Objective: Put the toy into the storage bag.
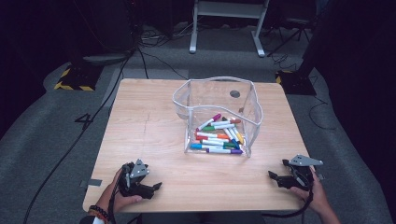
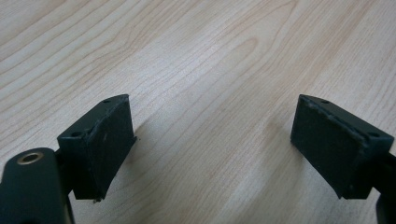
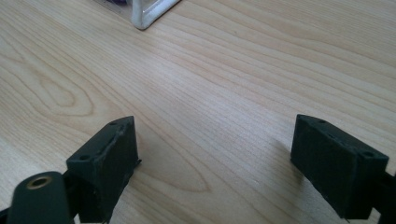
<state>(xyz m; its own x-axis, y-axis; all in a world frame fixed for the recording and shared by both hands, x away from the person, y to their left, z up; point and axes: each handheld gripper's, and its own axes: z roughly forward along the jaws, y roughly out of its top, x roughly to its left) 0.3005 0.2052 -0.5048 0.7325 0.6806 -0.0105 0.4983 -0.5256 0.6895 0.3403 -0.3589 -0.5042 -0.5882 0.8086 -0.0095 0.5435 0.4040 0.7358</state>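
A clear plastic bin stands on the wooden table, right of its middle. Several coloured markers lie in a heap at its bottom. My left gripper rests near the front left edge, held by a hand, jaws open over bare wood. Near the front right edge, my right gripper also stands open with nothing between its jaws. In the right gripper view a white corner of the bin shows at the top.
A small dark round mark lies on the table behind the bin. Past the far edge, a white desk frame and cables cross the grey floor. Yellow-black striped bases sit at the far left.
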